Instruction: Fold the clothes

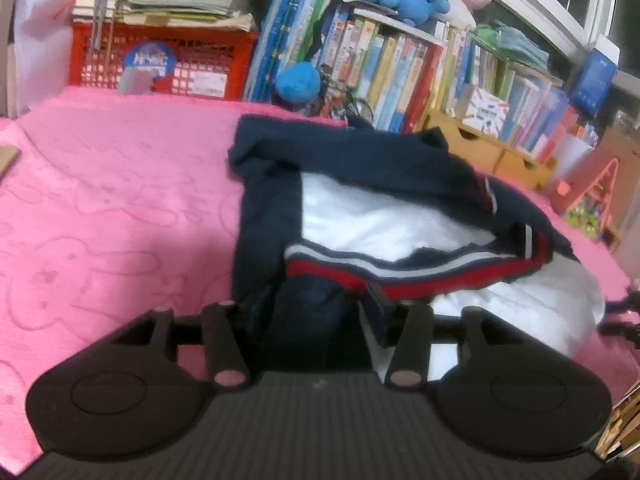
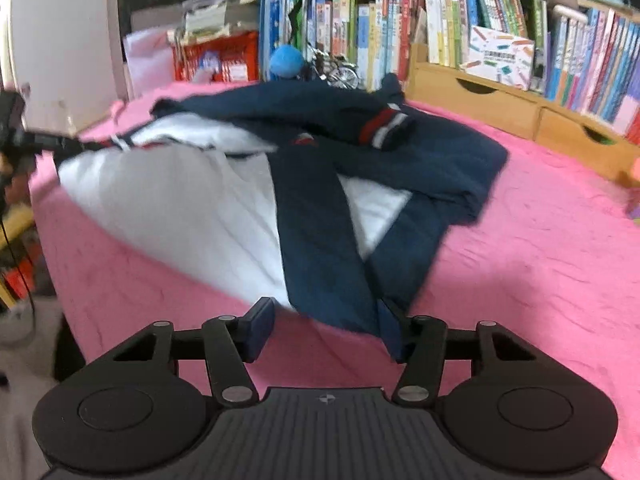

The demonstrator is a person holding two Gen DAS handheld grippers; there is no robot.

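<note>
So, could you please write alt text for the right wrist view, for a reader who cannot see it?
A navy and white garment with red and white striped trim lies rumpled on a pink blanket. The right gripper is low at its near edge, with navy cloth against one finger. Behind it are a bookshelf and a red crate.

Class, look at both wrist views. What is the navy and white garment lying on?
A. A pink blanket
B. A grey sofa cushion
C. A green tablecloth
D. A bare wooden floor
A: the navy and white garment lies spread on a pink blanket, which surrounds it in both wrist views.
</note>
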